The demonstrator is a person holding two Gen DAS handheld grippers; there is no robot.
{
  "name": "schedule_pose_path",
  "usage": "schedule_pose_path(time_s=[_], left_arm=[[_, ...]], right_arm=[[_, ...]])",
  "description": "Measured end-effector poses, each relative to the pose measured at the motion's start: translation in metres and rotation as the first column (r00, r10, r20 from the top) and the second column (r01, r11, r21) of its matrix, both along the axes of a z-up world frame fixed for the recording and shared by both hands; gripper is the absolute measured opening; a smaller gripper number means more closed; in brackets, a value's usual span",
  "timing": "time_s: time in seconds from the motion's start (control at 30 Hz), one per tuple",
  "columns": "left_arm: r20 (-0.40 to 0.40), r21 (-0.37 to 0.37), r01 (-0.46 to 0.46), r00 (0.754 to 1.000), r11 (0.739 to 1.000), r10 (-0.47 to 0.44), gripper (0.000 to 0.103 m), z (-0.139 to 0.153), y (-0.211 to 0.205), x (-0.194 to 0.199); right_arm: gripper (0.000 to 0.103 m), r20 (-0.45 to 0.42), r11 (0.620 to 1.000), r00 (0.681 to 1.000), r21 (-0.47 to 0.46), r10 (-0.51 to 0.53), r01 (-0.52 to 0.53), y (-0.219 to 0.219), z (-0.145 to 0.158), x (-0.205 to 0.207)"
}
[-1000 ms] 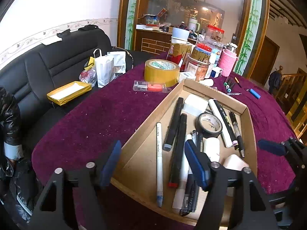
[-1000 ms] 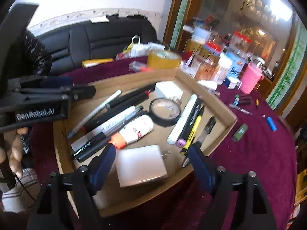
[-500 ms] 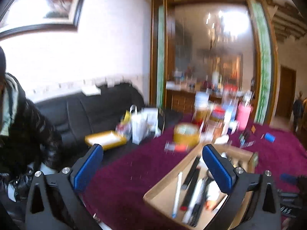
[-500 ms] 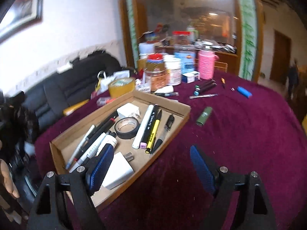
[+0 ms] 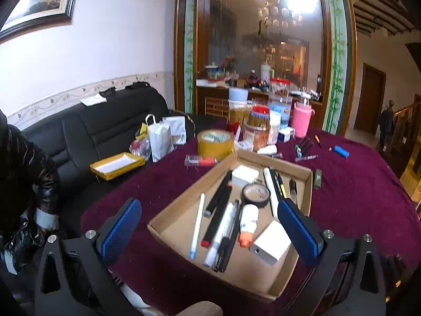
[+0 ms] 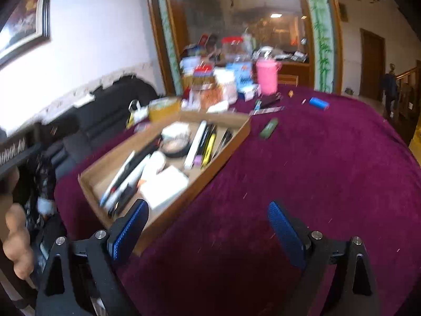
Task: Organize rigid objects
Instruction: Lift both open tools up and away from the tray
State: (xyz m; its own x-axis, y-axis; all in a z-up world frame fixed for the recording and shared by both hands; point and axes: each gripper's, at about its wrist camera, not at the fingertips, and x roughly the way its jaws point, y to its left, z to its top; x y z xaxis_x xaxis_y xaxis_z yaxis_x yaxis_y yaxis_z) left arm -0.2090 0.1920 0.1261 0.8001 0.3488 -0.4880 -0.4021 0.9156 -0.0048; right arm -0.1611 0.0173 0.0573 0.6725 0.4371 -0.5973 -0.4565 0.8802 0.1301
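A shallow cardboard tray sits on the purple tablecloth; it also shows in the right wrist view. It holds several pens and markers, a black tape roll, a glue bottle and a white charger block. My left gripper is open and empty, held above the tray's near end. My right gripper is open and empty, above the cloth to the right of the tray. A green lighter and a blue lighter lie loose on the cloth.
A yellow tape roll, jars, a pink cup and loose pens crowd the table's far side. A black sofa with bags and a yellow box stands left. A person's hand shows at the left.
Both grippers have pulled back and up from the tray, and the left one has opened wider. The right gripper has swung to the right, over bare cloth.
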Motion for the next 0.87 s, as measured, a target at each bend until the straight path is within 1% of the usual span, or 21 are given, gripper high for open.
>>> schedule_pose_path(time_s=[0.13, 0.27, 0.37, 0.7, 0.87], left_arm=[[-0.047, 0.012, 0.008, 0.999, 1.000, -0.007, 0.103, -0.012, -0.009, 0.004], [-0.076, -0.008, 0.016, 0.997, 1.000, -0.016, 0.103, -0.020, -0.011, 0.006], [-0.087, -0.008, 0.004, 0.996, 1.000, -0.005, 0.103, -0.024, -0.010, 0.006], [-0.119, -0.041, -0.023, 0.993, 0.999, 0.018, 0.103, -0.036, 0.007, 0.011], [-0.162, -0.069, -0.033, 0.986, 0.997, 0.022, 0.103, -0.043, 0.015, 0.015]], right_arm=[[0.095, -0.010, 0.996, 0.998, -0.065, 0.059, -0.059, 0.017, -0.013, -0.011], [0.095, 0.013, 0.991, 0.995, -0.098, 0.096, -0.095, 0.026, -0.014, -0.020], [0.095, 0.025, 0.990, 0.995, -0.107, 0.096, -0.093, 0.027, -0.013, -0.022], [0.095, 0.003, 0.991, 0.997, -0.115, 0.075, -0.074, 0.031, -0.016, -0.013], [0.095, -0.005, 0.989, 0.997, -0.122, 0.082, -0.082, 0.037, -0.017, -0.010]])
